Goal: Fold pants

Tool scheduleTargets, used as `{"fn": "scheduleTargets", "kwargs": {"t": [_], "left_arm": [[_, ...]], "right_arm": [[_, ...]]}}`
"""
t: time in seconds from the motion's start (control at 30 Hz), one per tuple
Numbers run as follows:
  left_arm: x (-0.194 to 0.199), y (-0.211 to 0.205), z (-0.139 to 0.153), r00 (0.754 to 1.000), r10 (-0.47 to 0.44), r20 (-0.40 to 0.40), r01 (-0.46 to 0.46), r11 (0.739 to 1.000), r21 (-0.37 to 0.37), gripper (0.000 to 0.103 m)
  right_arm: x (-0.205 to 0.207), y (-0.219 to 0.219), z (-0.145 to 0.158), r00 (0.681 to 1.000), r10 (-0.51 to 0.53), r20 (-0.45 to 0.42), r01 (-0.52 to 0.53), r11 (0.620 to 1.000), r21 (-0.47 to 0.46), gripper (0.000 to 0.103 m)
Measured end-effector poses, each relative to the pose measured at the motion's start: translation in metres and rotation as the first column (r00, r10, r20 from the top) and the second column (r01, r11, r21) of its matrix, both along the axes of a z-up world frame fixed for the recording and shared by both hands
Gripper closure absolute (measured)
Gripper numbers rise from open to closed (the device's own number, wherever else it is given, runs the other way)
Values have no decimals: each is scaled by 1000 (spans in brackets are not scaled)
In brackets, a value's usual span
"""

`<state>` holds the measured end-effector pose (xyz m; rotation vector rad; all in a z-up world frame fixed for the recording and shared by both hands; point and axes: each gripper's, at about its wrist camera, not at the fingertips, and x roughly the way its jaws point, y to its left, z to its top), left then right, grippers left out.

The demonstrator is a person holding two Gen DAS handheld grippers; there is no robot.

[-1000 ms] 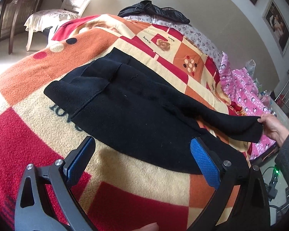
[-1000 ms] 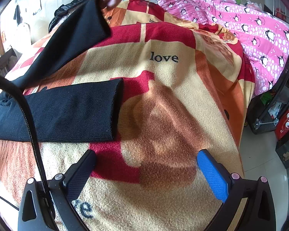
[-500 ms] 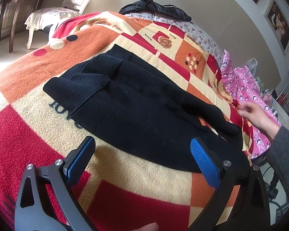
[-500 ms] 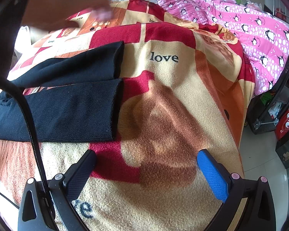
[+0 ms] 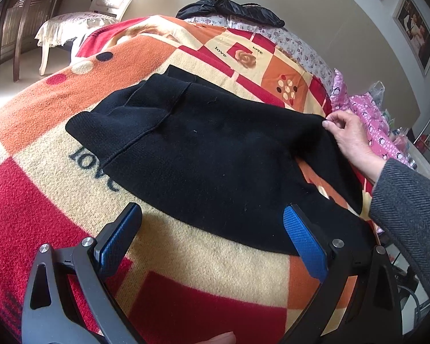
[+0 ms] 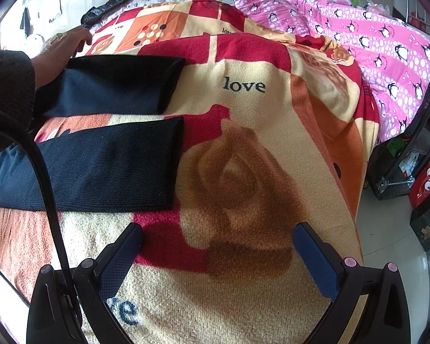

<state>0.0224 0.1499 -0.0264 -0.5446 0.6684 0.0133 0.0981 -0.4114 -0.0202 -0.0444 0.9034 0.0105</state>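
Pants (image 5: 215, 154): black knit, spread flat on bed blanket (image 5: 57, 200), waistband toward 10 o'clock in left wrist view, legs trailing off toward 3–4 o'clock. Seen from right wrist cam, two legs (image 6: 106, 169) side by side, narrow strip of blanket between, cuffs ending near mid-frame.

Step in hand, prob.: squaring up before first fold. Bare hand (image 5: 349, 140), grey sleeve, pinching far leg edge at 2–3 o'clock. To do well: pull far leg taut, line up w/ near leg, smooth seat, then fold lengthwise leg over leg, cuffs matched.

Left gripper (image 5: 212, 243): pads wide apart, nothing held, hovering just short of near hem; fabric at 12 o'clock, right pad overlapping pants edge in view.

Right gripper (image 6: 218, 261): also spread, empty; near cuff at 10–11 o'clock, close but apart.
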Motion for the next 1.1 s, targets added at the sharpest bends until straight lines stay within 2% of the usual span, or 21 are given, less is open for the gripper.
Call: {"fn": "scheduleTargets", "kwargs": {"t": [0.53,0.63,0.8,0.9,0.97,1.1], "left_arm": [[-4,-1,4,1000,-14,7,14,1000,-12,4],[-8,-5,9,999,-36,28,36,999,1,4],[-20,-16,20,993,-58,106,50,996,80,4],[-23,-18,20,988,-86,129,77,994,76,4],[-23,-18,19,982,-132,135,127,991,47,4],[-28,-25,26,973,-151,172,136,986,97,4]], "right_arm": [[0,0,0,1000,0,0,0,1000,0,0],[0,0,0,1000,0,1,0,1000,0,0],[0,0,0,1000,0,2,0,1000,-1,0],[0,0,0,1000,0,2,0,1000,-1,0],[0,0,0,1000,0,2,0,1000,-1,0],[0,0,0,1000,0,2,0,1000,-1,0]]}}
